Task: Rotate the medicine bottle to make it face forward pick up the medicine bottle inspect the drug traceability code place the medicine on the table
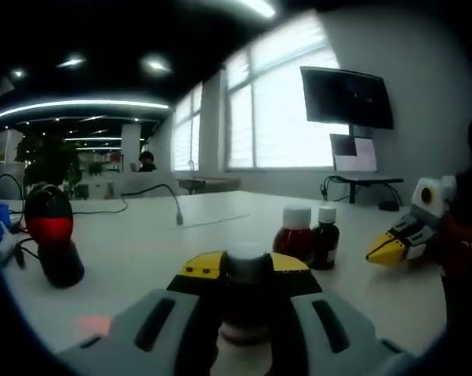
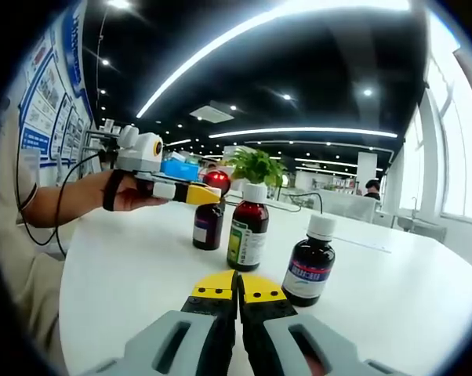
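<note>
The left gripper (image 1: pixel 246 270) pinches a dark medicine bottle (image 2: pixel 208 223) upright on the white table (image 2: pixel 126 266). Two white-capped bottles (image 2: pixel 248 229) stand nearby (labels unreadable). The right gripper (image 2: pixel 237 286) hovers, jaws pressed together.

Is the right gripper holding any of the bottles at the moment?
No, the right gripper is shut on nothing, its yellow tips pressed together short of the nearest bottle.

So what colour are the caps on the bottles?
White. The bottle caps show best in the right gripper view, on all three dark bottles.
</note>
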